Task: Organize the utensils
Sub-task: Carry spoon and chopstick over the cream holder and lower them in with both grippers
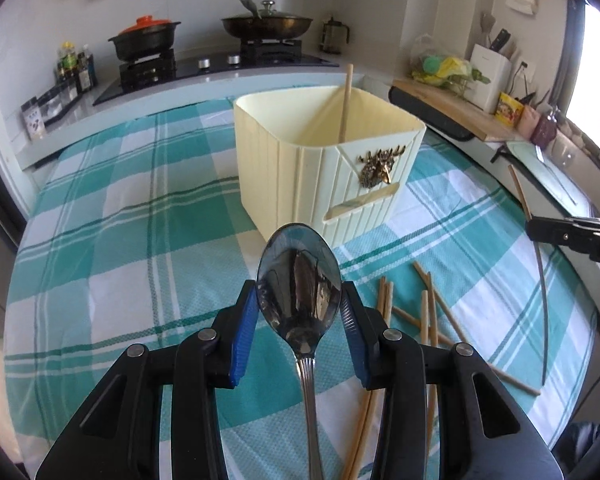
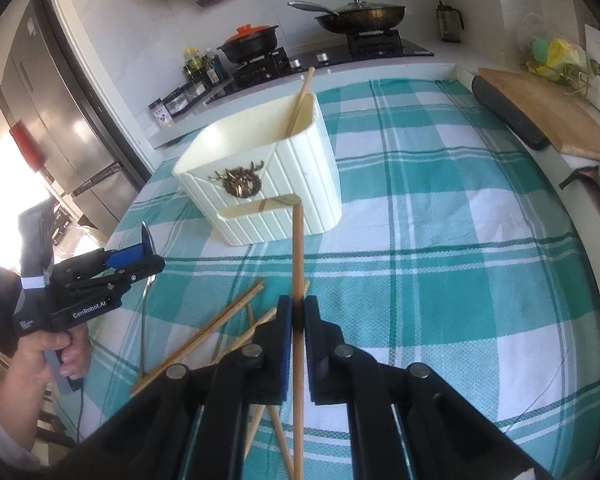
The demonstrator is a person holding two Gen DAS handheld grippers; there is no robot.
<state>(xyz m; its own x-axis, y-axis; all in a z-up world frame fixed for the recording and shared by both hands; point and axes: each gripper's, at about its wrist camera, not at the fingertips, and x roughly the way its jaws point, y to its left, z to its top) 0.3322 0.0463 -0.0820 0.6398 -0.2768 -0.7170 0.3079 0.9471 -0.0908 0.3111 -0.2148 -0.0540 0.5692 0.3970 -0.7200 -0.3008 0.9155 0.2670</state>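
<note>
The jaws of the left gripper (image 1: 299, 300) are clamped on the bowl of a steel spoon (image 1: 299, 280), blue pads pressing on either edge, with the handle trailing back under the gripper and the bowl facing up toward the camera. The jaws of the right gripper (image 2: 298, 312) are closed tight on a single wooden chopstick (image 2: 297, 248), which runs forward between the pads with its tip pointing at the front of the holder. Both loads appear lifted clear of the teal-and-white checked cloth (image 1: 120, 240) that covers the worktop, and neither has reached the cream ribbed utensil holder (image 1: 324, 148), which stands just ahead with a brass stag ornament on its front. Inside it, one chopstick (image 1: 345, 104) already leans upright against the back corner of one compartment, so by the look of it the sorting has begun but is far from finished. A loose heap of chopsticks (image 1: 428, 312) lies criss-crossed on the cloth, just right of the left gripper and under the right one. What remains, as far as can be judged, is to carry the spoon and the held chopstick over the rim, drop each into its compartment, then clear the heap.
</note>
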